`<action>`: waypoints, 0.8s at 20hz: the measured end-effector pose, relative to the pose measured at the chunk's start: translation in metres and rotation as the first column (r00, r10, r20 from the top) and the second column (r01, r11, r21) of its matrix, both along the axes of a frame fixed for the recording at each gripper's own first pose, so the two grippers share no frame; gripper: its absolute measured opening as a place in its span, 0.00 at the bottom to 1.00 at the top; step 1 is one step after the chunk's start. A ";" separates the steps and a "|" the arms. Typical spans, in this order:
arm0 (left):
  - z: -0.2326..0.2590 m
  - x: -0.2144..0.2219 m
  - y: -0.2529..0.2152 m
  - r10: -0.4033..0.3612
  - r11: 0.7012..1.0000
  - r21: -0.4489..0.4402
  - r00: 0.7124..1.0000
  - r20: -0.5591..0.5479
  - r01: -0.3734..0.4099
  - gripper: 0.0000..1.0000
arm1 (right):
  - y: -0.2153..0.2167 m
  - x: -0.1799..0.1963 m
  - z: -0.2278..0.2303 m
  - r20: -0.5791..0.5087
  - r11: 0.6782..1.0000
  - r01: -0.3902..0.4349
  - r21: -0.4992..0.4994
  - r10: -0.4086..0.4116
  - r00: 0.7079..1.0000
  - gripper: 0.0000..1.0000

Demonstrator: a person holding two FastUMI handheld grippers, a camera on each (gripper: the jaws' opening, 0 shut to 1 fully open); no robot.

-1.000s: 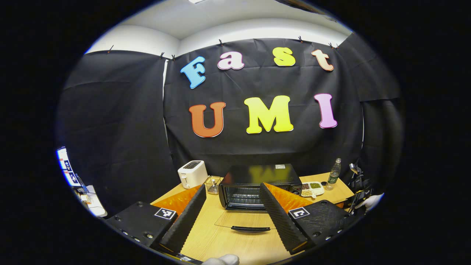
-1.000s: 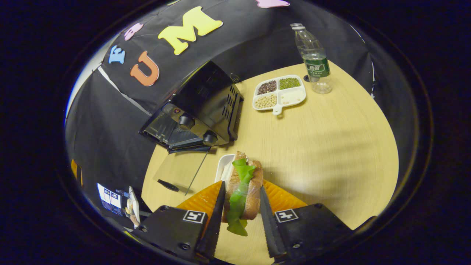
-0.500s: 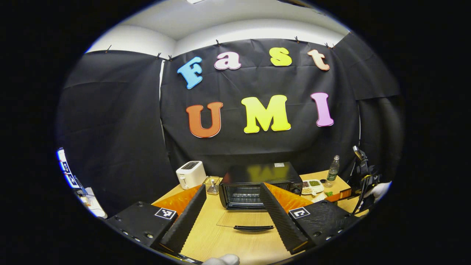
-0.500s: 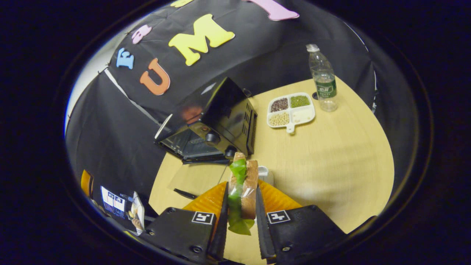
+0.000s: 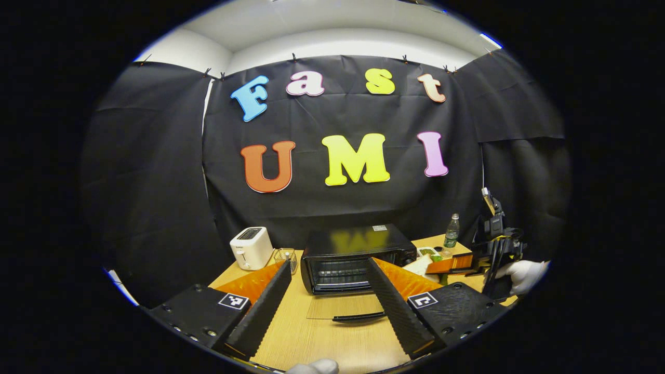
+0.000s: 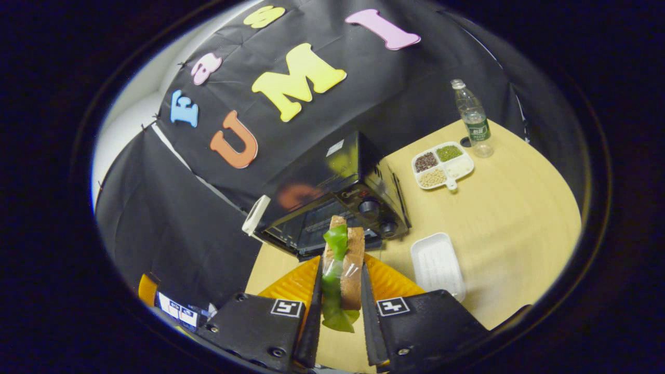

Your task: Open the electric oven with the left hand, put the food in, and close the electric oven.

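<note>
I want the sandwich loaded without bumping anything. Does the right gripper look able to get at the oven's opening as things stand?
Probably yes. The oven door lies folded down flat, the right gripper holds the sandwich just before the opening, and the left gripper, open, sits back from it.

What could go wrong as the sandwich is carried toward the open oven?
The right gripper pinches the wrapped lettuce sandwich edgewise; its green leaf hangs loose and may snag the black electric oven opening. The lowered glass door lies flat under the open left gripper, which could bump it.
</note>
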State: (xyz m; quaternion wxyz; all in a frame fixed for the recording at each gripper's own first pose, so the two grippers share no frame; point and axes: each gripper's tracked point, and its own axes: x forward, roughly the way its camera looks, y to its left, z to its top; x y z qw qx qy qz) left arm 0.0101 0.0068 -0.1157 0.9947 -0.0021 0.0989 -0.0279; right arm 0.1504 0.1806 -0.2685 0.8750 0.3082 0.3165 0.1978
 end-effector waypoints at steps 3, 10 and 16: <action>-0.002 0.001 0.007 -0.037 0.999 0.001 0.999 0.006 0.037 0.95 | 0.032 0.003 -0.008 -0.011 0.993 0.089 0.076 -0.088 0.996 0.39; -0.015 -0.005 0.019 -0.092 0.995 0.024 0.996 -0.015 0.093 0.95 | 0.102 0.037 -0.019 -0.015 0.936 0.249 0.250 -0.254 0.967 0.39; -0.026 -0.004 0.030 -0.072 0.997 0.014 0.997 -0.038 0.072 0.95 | 0.141 0.089 -0.040 -0.057 0.866 0.374 0.332 -0.377 0.925 0.39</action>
